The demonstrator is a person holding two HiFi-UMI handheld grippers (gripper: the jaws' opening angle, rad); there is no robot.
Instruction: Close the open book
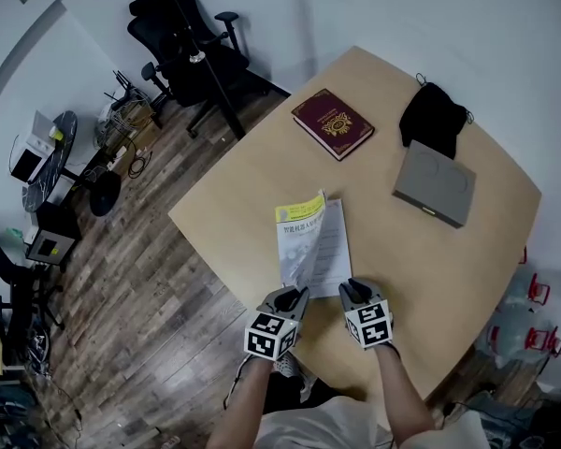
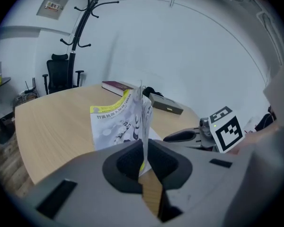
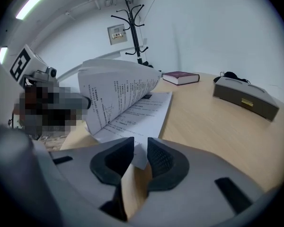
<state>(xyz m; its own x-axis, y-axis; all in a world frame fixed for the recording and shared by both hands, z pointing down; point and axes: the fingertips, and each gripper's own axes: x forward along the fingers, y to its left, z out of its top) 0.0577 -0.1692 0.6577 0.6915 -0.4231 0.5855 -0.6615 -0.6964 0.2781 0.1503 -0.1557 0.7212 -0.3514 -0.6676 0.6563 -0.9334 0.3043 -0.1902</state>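
Pinching up the left half of the open book (image 1: 310, 241) near the worktop's (image 1: 234, 195) near edge.
In the head view the book's long axis runs roughly six to twelve o'clock, with its yellow-banded head end at twelve, away from the person. Chinese print crosses the band and the pages, but it is too small to read surely. The left gripper (image 1: 296, 298) has its jaws pressed on the raised half, which stands on edge. The right gripper (image 1: 353, 290) has its jaws slightly spread, with the flat page's near corner in the gap. A maroon book (image 1: 332, 123) with a gold emblem lies toward one o'clock.
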